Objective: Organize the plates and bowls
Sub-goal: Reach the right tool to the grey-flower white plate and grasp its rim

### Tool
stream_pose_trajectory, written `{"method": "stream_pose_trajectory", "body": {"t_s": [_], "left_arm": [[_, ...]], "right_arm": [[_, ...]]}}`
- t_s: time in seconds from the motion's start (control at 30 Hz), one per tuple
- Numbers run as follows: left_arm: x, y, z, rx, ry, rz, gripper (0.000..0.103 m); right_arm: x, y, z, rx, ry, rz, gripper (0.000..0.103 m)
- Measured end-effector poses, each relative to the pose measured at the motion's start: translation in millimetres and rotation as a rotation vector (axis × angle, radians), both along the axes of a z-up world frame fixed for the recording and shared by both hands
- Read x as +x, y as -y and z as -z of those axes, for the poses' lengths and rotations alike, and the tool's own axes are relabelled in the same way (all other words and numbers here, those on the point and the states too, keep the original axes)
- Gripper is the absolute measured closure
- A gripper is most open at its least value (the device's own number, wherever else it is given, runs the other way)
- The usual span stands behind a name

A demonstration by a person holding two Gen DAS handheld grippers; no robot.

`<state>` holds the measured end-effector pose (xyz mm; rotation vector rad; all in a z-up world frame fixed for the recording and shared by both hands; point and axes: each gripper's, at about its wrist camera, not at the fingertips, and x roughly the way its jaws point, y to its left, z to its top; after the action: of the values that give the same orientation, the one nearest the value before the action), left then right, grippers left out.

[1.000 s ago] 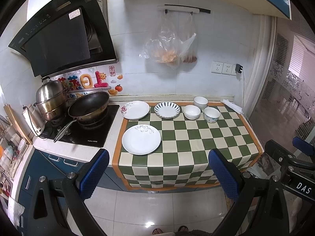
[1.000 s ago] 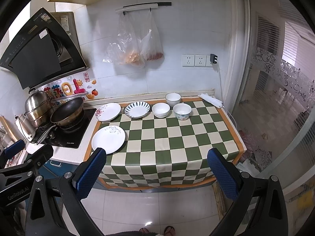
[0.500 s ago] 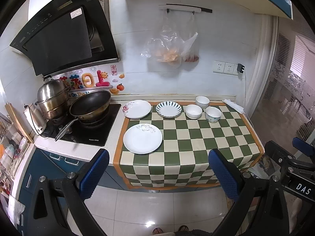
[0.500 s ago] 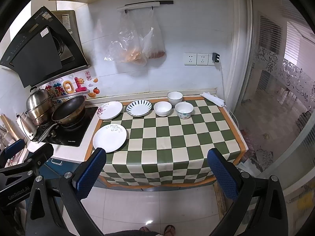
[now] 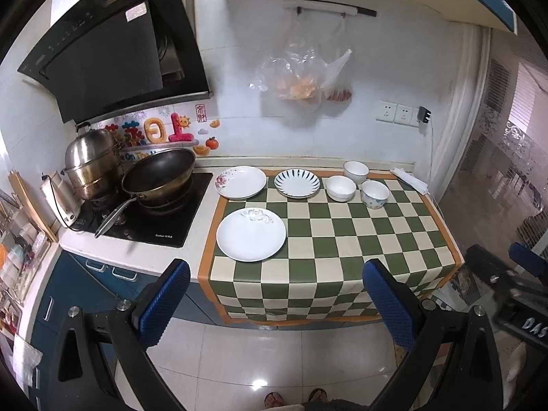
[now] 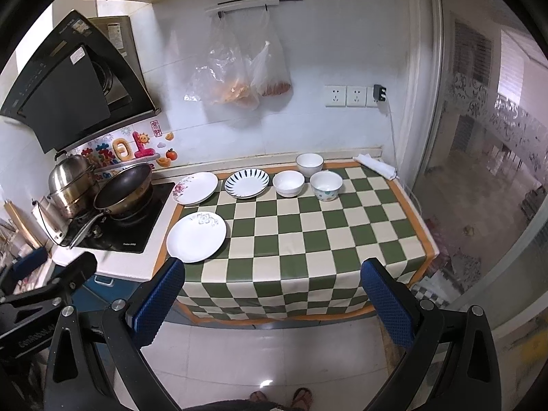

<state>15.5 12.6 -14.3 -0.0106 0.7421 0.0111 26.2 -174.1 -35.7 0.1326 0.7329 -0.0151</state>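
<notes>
- Six dishes sit on the table, which is covered by a green-and-cream checked cloth (image 5: 346,236): three plates towards the left, three bowls at the back right.
- Nearest the front edge lies a large white plate (image 5: 251,234) with a small grey flower print; behind it stands a plate with a pink flower (image 5: 240,182), half off the cloth, and just beside that a blue-striped plate (image 5: 298,183).
- Right of the striped plate come a plain white bowl (image 5: 340,188), a second white bowl (image 5: 356,172) against the back wall, and a patterned bowl (image 5: 374,194); the three stand close together, and whether they touch cannot be told.
- Left of the cloth, a dark wok (image 5: 158,173) rests on the black cooktop (image 5: 147,215), with a steel steamer pot (image 5: 91,162) behind it and a range hood above.
- Two clear plastic bags (image 6: 239,68) hang from a wall rail over the dishes; a folded white cloth (image 6: 376,166) lies at the back right corner.
- Nothing stands between the fingers and the dishes.
- Both grippers are held level out over the tiled floor, in front of the table and pointing at it; sandalled feet show at the bottom edge.
- Left gripper (image 5: 275,303): blue-padded fingers spread wide and empty, with the large white plate beyond, closer to the left finger.
- Right gripper (image 6: 274,303): fingers likewise spread wide and empty, well apart from every dish; the bowls lie far ahead of it.
</notes>
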Motion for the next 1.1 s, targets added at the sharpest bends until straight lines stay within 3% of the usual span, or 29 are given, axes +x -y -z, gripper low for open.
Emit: {"method": "stream_pose_trajectory", "body": {"t_s": [0.13,0.3,0.47,0.93,1.1], "left_arm": [[18,-22,23,0.016,-0.019,-0.057,0.000],[49,-64,59,-0.001,-0.057,-0.116,0.000],[90,-96,96,0.011,-0.130,-0.155,0.000],[266,-139,225,0.047,-0.383,-0.194,0.000],[329,-156,276,-0.038,-0.497,-0.200,0.001]], "right_arm": [[17,-8,21,0.027,0.010,-0.043,0.000],[63,-27,70,0.131,-0.106,-0.078,0.000],[120,-49,122,0.146,-0.194,-0.106,0.000],[347,-98,272,0.223,-0.459,-0.211,0.000],[423,-102,337,0.245,-0.604,-0.240,0.006]]}}
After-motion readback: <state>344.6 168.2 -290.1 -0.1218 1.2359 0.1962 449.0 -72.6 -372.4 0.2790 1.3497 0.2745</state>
